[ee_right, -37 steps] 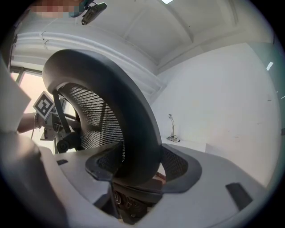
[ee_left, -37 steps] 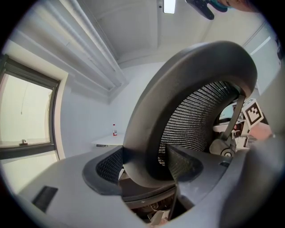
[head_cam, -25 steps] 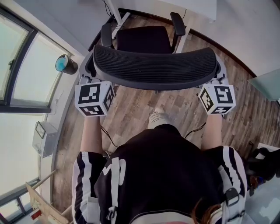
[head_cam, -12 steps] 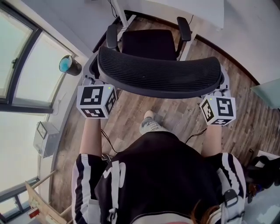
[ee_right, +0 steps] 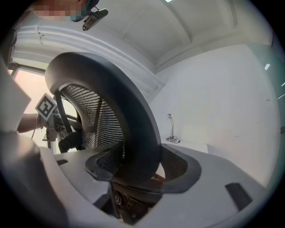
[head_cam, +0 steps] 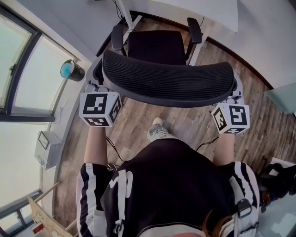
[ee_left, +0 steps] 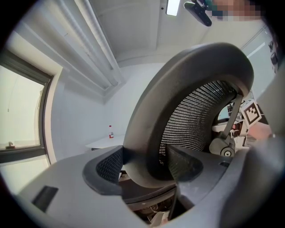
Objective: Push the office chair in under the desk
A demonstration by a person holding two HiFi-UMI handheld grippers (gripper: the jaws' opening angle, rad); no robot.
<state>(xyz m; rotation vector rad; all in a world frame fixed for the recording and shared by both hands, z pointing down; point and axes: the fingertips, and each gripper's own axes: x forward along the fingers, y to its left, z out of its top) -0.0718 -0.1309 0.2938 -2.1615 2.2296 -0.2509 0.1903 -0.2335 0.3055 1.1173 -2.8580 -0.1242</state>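
A black office chair stands ahead of me, with its mesh backrest (head_cam: 169, 83) nearest and its seat (head_cam: 156, 46) pointing at the white desk (head_cam: 203, 10). The front of the seat and both armrests reach the desk's edge. My left gripper (head_cam: 95, 88) is shut on the left end of the backrest rim (ee_left: 144, 133), which fills the gap at my left gripper (ee_left: 140, 162). My right gripper (head_cam: 232, 96) is shut on the right end of the rim (ee_right: 136, 129), and the pads of my right gripper (ee_right: 138, 164) press on both sides.
A window wall runs along the left, with a blue-topped cup (head_cam: 70, 69) on its sill and a white box (head_cam: 46, 148) lower down. The person's shoe (head_cam: 158, 132) is on the wooden floor behind the chair. A glass panel (head_cam: 283, 91) and a dark bag (head_cam: 277, 178) are at the right.
The chair has rolled a little forward toward the desk, with both grippers still clamped on the backrest. The person's foot has stepped forward behind it.
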